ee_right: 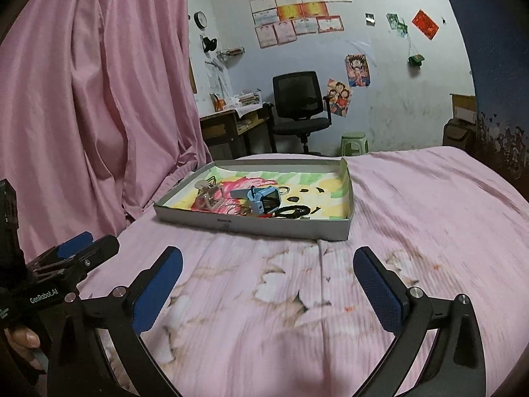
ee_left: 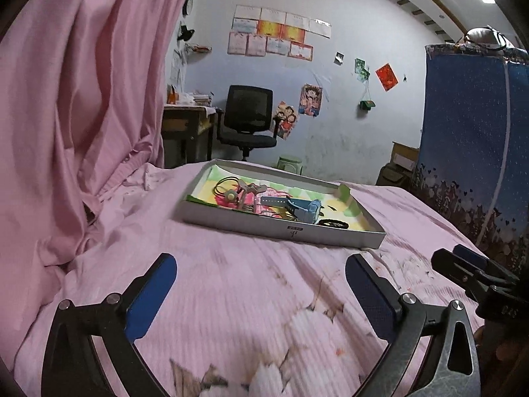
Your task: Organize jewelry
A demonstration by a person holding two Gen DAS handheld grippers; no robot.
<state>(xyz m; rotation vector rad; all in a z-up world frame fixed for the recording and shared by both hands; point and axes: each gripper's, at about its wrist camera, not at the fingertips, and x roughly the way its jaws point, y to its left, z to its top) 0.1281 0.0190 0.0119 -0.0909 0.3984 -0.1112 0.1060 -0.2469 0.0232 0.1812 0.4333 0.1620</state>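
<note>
You are holding both grippers low over a bed covered in a pink floral sheet [ee_right: 429, 198], side by side and pointing toward a shallow grey cardboard tray [ee_right: 251, 226] that is lying ahead of you, near the far edge of the bed and toward its curtain side. Your left gripper [ee_left: 261, 284] is spread wide with nothing between its blue pads, and your right gripper [ee_right: 267, 279] is spread just as wide and is also empty; neither is touching the sheet or the tray. Inside the tray the jewelry is lying in a loose tangle along the middle and the near wall: a light blue watch [ee_right: 264, 200] with its strap reaching toward the curtain side, a pale beige clip [ee_right: 210, 195] just beside it, a black hair tie [ee_right: 291, 211] against the near wall, and some thin loops that are too small to tell apart. Whether these pieces are waiting to be sorted or are already gathered where they belong cannot be judged from here. If you are reaching in, come over the near wall from above, pick one piece clear of the tangle, and close slowly so the thin loops are not dragging along.
</note>
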